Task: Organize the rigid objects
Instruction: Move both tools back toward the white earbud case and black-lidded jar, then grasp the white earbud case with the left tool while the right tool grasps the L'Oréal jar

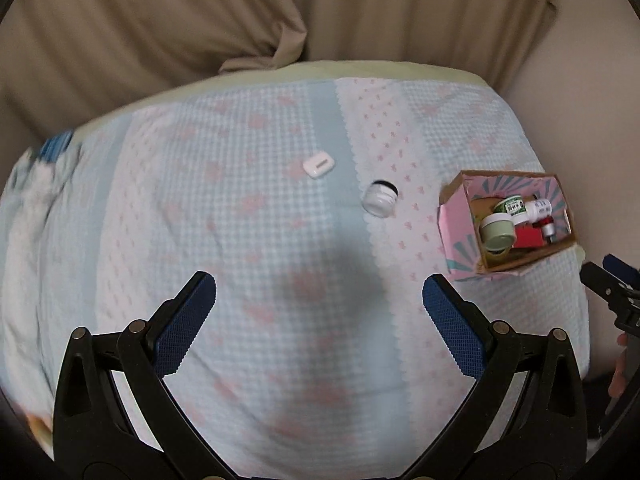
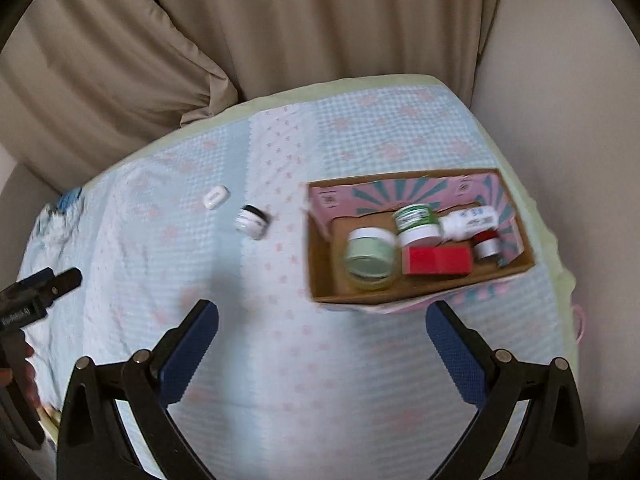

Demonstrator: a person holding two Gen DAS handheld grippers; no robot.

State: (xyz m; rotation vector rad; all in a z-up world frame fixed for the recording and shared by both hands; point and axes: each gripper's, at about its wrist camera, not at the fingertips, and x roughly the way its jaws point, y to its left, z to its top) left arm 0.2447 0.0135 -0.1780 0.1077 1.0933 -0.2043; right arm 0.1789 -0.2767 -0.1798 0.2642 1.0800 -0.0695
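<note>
On the far side, backdrop: beige curtain (image 1: 160,32) hanging in folds behind everything.
Tabletop (image 1: 256,264): covered by a light blue and pink checked cloth with a pale green edge; slight blur in both views.
Box (image 2: 320,272): open cardboard box, pink and teal print on the flaps, sitting on the right part of the cloth; in the left wrist view it's at far right (image 1: 454,216).
Left gripper (image 1: 319,292): jaws wide apart, nothing between them, held over bare cloth. Also visible at the left edge of the right wrist view.
Right gripper (image 2: 322,320): jaws wide apart, empty, held just in front of the box's near wall.
Box contents: pale green jar (image 2: 370,258) at left, on its side, mouth toward the camera; red block (image 2: 438,261) beside it; green-labelled tub (image 2: 416,222) behind; white bottle (image 2: 470,220) lying down at the back; small red-capped vial (image 2: 486,245) at right. All packed close, touching or nearly so.
Loose jar (image 1: 380,199): small white jar with a dark rim, tipped on the cloth, left of the box, clear of it.
White case (image 1: 319,165): small rounded white case, flat on the cloth, just left of the loose jar, not touching.
Person: only fingertips (image 1: 618,372) show, at the right edge of the left wrist view.
</note>
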